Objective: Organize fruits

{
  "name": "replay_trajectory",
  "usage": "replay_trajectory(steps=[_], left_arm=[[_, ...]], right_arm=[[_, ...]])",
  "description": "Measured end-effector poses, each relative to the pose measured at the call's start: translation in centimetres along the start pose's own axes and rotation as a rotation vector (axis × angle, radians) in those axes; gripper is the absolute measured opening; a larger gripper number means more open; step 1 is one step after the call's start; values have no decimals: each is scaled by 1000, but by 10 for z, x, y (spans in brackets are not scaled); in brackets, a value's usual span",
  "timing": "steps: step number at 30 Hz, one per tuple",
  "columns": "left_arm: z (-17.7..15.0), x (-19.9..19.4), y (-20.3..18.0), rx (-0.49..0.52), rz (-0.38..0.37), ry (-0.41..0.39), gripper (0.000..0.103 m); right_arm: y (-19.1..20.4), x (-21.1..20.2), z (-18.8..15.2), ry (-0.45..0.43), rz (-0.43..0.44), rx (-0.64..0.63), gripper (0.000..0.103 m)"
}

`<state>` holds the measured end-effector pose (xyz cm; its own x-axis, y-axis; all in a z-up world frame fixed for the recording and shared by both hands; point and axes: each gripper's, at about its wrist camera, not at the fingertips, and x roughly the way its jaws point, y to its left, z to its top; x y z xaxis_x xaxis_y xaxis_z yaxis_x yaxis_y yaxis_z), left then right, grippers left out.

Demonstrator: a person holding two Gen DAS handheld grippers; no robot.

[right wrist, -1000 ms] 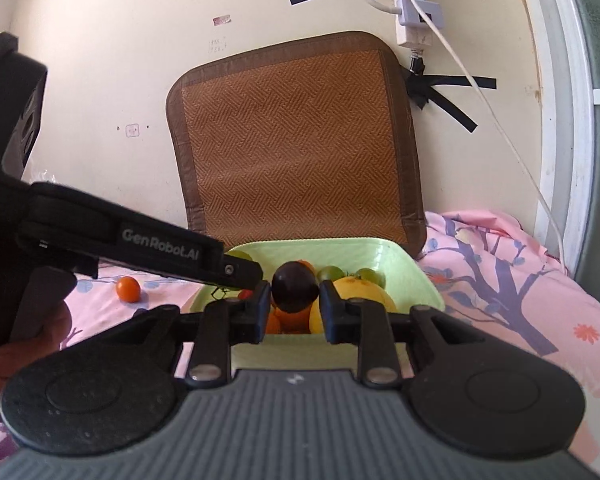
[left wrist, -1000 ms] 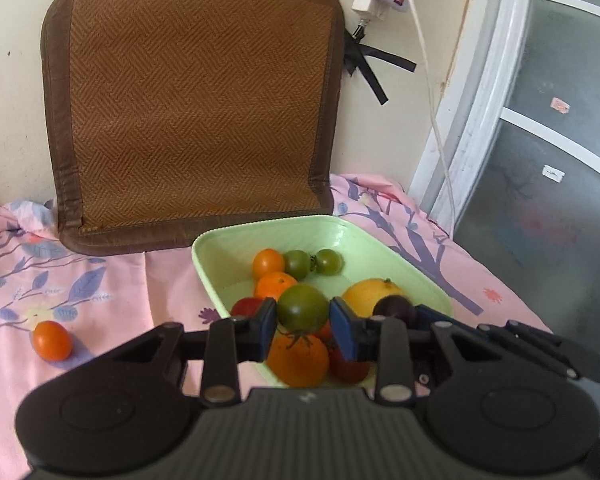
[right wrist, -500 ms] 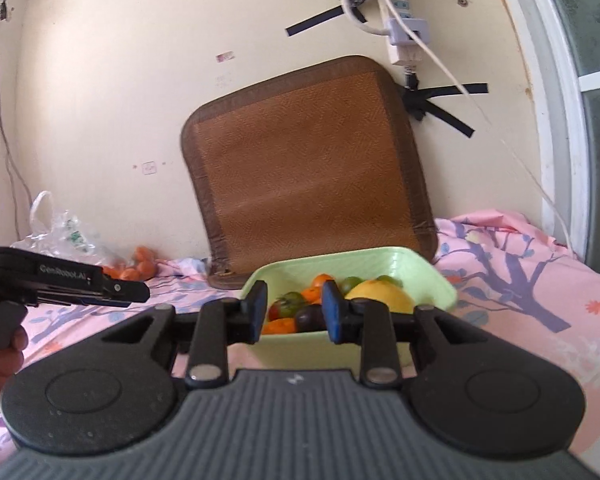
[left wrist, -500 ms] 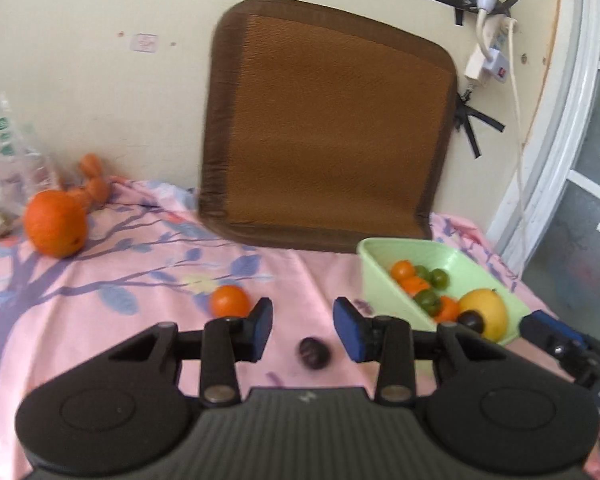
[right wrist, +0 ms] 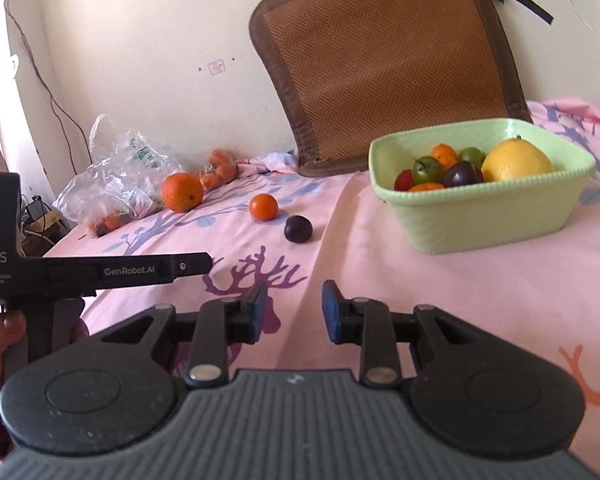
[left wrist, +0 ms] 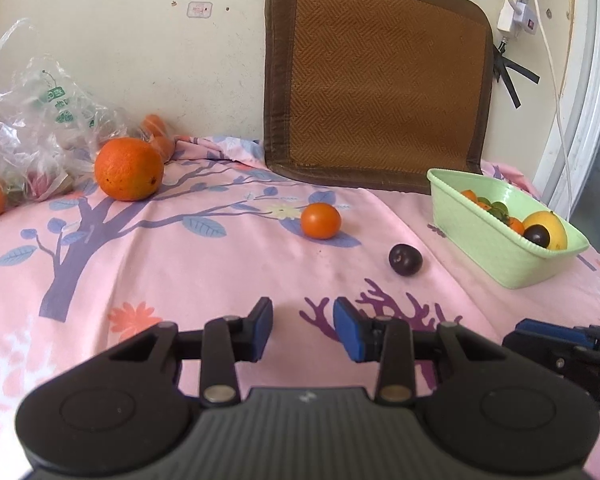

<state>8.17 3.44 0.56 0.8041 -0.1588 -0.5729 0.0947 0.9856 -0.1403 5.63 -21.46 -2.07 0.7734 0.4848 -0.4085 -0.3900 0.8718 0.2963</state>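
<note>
— Two hand-held grippers, both empty! The left hand-held gripper (left wrist: 302, 330) hangs low over the pink floral sheet (left wrist: 220, 272), pads parted with nothing between them, and the right hand-held gripper (right wrist: 293, 312) is just as wide and bare.

— And the fruit?

— A dark plum (left wrist: 405, 260) lies loose on the sheet, just short of the green basket (right wrist: 480, 216). Near it sits a small orange tomato (left wrist: 320, 221), and well back by the plastic bag (left wrist: 32, 120) rests a big orange (left wrist: 129, 169). The basket already carries a yellow fruit (right wrist: 516, 160), another plum (right wrist: 462, 173), green tomatoes and small orange ones.

— So where does this go wrong?

— I'd judge the plum is the likely next pick, and it's round and smooth on soft cloth. Pads closing off-centre could squirt it sideways and set it rolling. A hard squeeze could bruise it.

— And the basket?

— Piled high near the front rim. Drop another fruit from height and it could bounce out, or knock that top plum over the edge. The two hand-held grippers are also close together, so both reaching at once risks a clash.
</note>
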Motion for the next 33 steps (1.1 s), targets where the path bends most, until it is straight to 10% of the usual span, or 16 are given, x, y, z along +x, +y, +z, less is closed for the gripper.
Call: replay_trajectory(steps=[33], left_arm=[[-4,-10,-5,27,5,-62,40]], right_arm=[[-18,-22,-10,-128,-273,190,33]])
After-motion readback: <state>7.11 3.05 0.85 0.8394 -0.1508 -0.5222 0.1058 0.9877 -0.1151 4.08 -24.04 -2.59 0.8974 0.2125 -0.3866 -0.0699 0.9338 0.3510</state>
